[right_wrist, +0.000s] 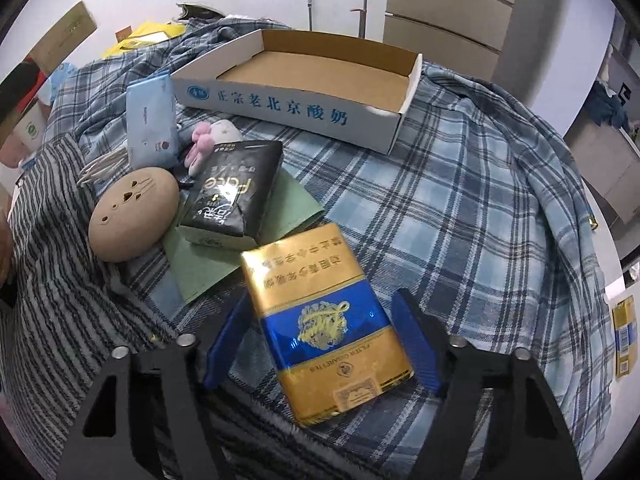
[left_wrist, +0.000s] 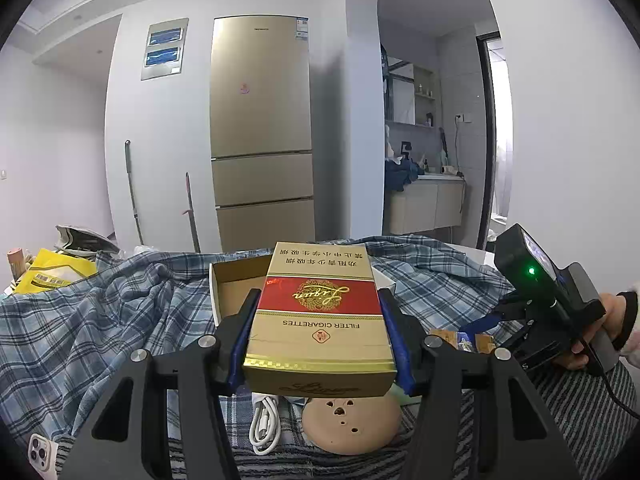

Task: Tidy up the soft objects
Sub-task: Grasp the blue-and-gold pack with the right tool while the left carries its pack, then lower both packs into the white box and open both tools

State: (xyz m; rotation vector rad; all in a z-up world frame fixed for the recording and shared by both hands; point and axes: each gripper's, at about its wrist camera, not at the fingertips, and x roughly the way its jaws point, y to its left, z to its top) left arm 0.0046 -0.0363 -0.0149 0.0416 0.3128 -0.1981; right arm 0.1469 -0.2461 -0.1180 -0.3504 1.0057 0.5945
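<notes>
My left gripper (left_wrist: 319, 294) is shut on a red-and-gold cigarette carton (left_wrist: 320, 312), held level above the plaid cloth in front of the open cardboard tray (left_wrist: 236, 280). A blue-and-gold cigarette pack (right_wrist: 328, 320) lies flat on the cloth. My right gripper (right_wrist: 322, 297) points down over it with a finger on either side. Cloth shows between the left pad and the pack, so the jaws stand open. In the left wrist view, a hand holds the right gripper (left_wrist: 480, 328) at the right. The tray (right_wrist: 320, 60) is empty.
A tan round cushion (right_wrist: 132, 216), a black tissue pack (right_wrist: 236, 196), a light-blue tissue pack (right_wrist: 152, 116), a pink plush toy (right_wrist: 208, 140) and a green sheet (right_wrist: 296, 208) crowd the left. A white cable (left_wrist: 264, 420) and a phone (left_wrist: 40, 452) lie nearby. Another blue-and-gold pack (right_wrist: 624, 336) sits far right.
</notes>
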